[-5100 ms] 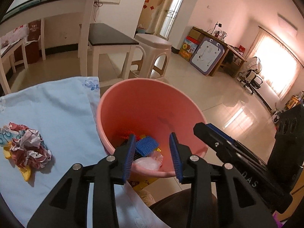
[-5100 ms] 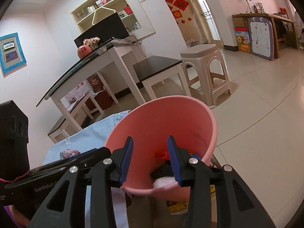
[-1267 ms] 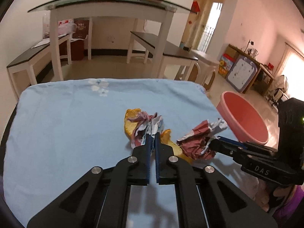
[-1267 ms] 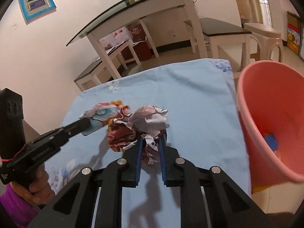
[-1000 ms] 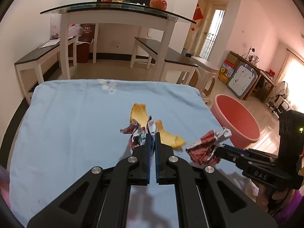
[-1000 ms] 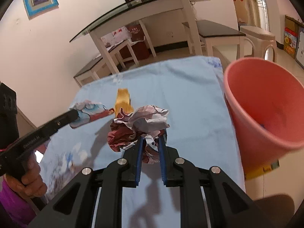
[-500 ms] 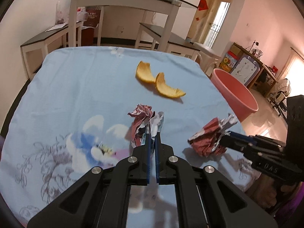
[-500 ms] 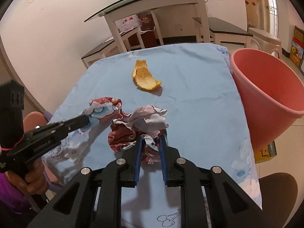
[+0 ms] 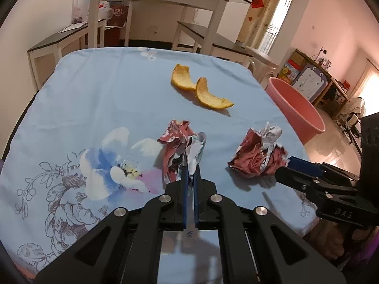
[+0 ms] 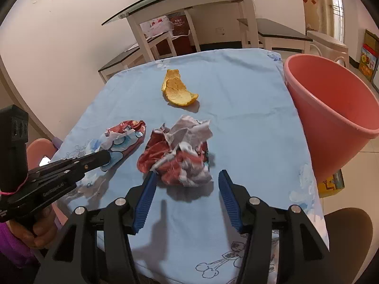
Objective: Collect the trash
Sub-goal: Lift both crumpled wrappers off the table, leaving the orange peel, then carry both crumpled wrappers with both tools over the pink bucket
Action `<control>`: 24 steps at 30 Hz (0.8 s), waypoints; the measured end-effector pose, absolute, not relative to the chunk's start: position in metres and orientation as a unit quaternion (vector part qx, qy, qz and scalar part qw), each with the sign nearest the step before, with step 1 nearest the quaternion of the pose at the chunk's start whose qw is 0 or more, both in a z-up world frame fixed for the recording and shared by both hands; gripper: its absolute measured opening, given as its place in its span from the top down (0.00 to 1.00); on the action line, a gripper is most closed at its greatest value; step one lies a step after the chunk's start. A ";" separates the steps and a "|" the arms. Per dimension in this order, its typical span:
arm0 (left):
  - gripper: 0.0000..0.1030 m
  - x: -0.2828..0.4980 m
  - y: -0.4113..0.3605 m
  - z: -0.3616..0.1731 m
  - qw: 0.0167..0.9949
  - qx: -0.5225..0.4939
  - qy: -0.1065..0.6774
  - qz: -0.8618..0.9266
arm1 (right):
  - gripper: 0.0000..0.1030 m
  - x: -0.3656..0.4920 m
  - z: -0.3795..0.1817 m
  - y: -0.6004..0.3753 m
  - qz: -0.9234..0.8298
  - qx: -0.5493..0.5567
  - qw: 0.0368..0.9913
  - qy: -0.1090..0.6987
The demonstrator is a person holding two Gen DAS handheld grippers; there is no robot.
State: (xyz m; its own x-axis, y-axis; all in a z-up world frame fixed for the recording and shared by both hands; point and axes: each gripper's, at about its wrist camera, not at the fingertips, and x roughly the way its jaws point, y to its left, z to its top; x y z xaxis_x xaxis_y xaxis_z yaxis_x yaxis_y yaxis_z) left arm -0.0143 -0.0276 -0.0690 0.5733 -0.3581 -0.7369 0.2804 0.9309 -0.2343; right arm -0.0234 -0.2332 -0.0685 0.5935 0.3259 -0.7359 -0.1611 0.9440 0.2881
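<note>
Blue flowered cloth (image 9: 99, 99) covers the table. One crumpled red-and-white paper (image 9: 182, 146) is pinched in the closed left gripper (image 9: 189, 177). Another paper ball (image 10: 180, 153) lies free between the opening jaws of the right gripper (image 10: 187, 187), beside the pink bucket (image 10: 331, 108).

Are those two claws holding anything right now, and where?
The left gripper pinches a crumpled wrapper by its near edge. The right gripper is opening around a paper ball, not gripping it.

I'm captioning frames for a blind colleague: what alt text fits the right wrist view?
The right gripper, its jaws opening, frames a crumpled paper ball lying on a blue tablecloth. Orange peel lies farther back, and a pink bucket stands at the right.
</note>
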 end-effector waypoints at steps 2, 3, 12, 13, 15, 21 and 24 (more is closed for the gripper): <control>0.97 -0.013 -0.027 -0.069 0.885 -0.048 0.428 -0.177 | 0.48 -0.023 -0.068 -0.233 0.139 0.095 0.889 0.426; 0.97 -0.013 -0.026 -0.069 0.885 -0.049 0.428 -0.177 | 0.48 -0.022 -0.067 -0.232 0.140 0.093 0.890 0.423; 0.97 -0.012 -0.032 -0.071 0.885 -0.038 0.430 -0.176 | 0.75 -0.010 -0.068 -0.232 0.155 0.105 0.892 0.412; 0.97 -0.012 -0.034 -0.070 0.886 -0.035 0.427 -0.176 | 0.80 -0.009 -0.070 -0.232 0.156 0.105 0.889 0.416; 0.97 -0.014 -0.035 -0.067 0.890 -0.031 0.421 -0.175 | 0.82 -0.010 -0.071 -0.233 0.160 0.110 0.889 0.414; 0.97 -0.015 -0.038 -0.056 0.898 -0.029 0.406 -0.170 | 0.84 -0.017 -0.066 -0.235 0.165 0.110 0.895 0.399; 0.97 -0.015 -0.041 -0.049 0.902 -0.027 0.397 -0.169 | 0.84 -0.020 -0.060 -0.240 0.162 0.116 0.900 0.387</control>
State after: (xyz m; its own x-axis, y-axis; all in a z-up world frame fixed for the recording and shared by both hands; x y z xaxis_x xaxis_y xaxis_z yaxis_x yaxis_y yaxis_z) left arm -0.0147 -0.0413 -0.0490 0.6274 -0.3258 -0.7073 0.2823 0.9417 -0.1833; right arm -0.0201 -0.2401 -0.0598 0.6474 0.3817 -0.6596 -0.2020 0.9205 0.3344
